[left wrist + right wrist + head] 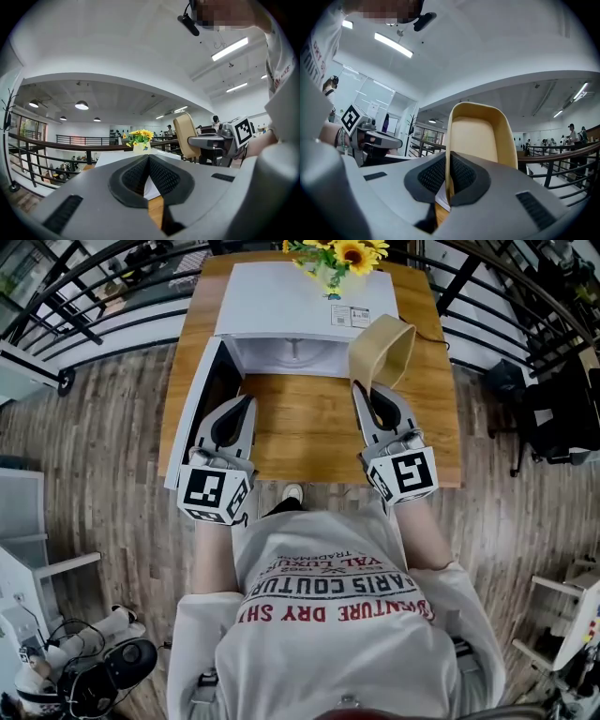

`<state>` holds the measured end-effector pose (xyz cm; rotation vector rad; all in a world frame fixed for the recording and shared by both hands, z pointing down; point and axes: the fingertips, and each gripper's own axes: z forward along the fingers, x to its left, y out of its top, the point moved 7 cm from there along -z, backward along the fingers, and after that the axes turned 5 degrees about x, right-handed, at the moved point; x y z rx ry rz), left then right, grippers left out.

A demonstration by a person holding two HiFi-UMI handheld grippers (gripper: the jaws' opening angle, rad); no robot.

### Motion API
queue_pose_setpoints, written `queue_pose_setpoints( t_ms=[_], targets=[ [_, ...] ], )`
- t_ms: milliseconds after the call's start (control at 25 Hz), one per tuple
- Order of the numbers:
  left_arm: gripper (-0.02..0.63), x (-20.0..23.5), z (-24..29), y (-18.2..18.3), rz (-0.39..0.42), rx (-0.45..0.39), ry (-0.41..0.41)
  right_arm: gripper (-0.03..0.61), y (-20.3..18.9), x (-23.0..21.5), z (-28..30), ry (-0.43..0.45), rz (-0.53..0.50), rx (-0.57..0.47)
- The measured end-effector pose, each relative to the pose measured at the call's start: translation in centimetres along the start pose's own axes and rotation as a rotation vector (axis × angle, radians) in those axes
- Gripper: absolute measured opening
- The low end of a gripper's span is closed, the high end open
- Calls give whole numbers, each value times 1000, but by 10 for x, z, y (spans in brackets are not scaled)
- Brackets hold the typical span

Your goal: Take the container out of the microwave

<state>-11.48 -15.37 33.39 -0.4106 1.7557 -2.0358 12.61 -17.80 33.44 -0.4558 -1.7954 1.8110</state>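
Over by the left edge of the surface (309, 442), the microwave's door (208, 395) is standing open, swung out towards the person. The left gripper (247, 401) is hovering just beside it, in front of the microwave's opening. Its jaws are pressed together with nothing between them.

The microwave (281, 301) is sitting at the far edge, with flowers (342, 257) on top. What shows of its cavity is looking bare.

The container (384, 348) is already outside, hanging in the air before the microwave's right front corner, above the surface near its right edge. It is tipping on edge, with its open side turned towards the person. No contents are showing.

The right gripper (366, 388) is pinching it by one side wall just below the rim, one jaw inside the wall and one outside.

To my eye it is a light, thin-walled tan tub. It seems stiff enough, since it is keeping its shape from a single pinch. A smooth wall like that is probably slippery, and a grip off to one side is letting it swing round. So a firm, even squeeze is making more sense than a hard one, which could buckle the wall. The rim wall is the natural place to hold, best at the middle of a long side. The opposite wall is offering the idle left gripper a steadying spot.
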Motion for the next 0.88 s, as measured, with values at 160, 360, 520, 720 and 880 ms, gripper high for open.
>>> queue_pose_setpoints(
  t_ms=[160,360,520,720,880],
  targets=[
    [12,-2,2,1,3,-1,10,29,-2,-3,-3,-6,22,-1],
    [12,-5,10,2,1,3,-2,29,-3,-5,-1,-6,-10,16],
    [12,-6,16,5,8,3,-10,29,-2,-6,1,-30,-12,20],
    [12,-5,20,6,11,4,-18,29,-1,-7,3,-46,11,21],
    [12,-3,24,6,13,7,-19,29,1,-8,6,-53,11,11]
  ],
)
